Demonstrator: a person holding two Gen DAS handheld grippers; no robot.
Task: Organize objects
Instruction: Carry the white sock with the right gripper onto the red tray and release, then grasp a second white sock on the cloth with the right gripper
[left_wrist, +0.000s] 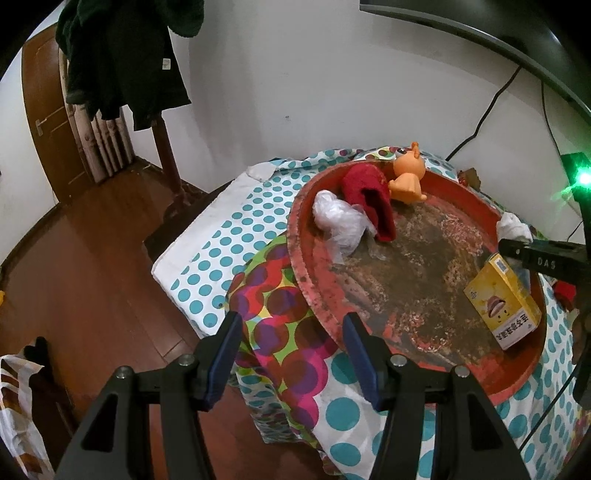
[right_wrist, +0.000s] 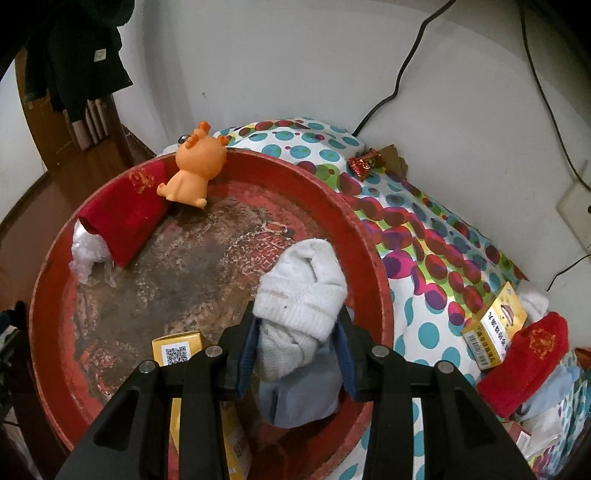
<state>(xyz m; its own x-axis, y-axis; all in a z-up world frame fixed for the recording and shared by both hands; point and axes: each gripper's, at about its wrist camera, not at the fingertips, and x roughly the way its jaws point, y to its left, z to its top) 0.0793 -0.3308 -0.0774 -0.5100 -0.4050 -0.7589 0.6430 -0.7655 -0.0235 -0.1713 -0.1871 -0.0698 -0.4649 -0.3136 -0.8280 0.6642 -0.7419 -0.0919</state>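
Tray (left_wrist: 436, 258) middle lies bare; red sock (left_wrist: 369, 199), toy (left_wrist: 406, 177) (far rim) and box (left_wrist: 502, 299) crowd edges

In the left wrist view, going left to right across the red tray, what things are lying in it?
Crumpled clear plastic bag → red sock → orange toy → yellow box.

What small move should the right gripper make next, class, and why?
Probably lower a little and open. The right gripper grips the white sock over the red tray, where a red sock and orange toy already lie.
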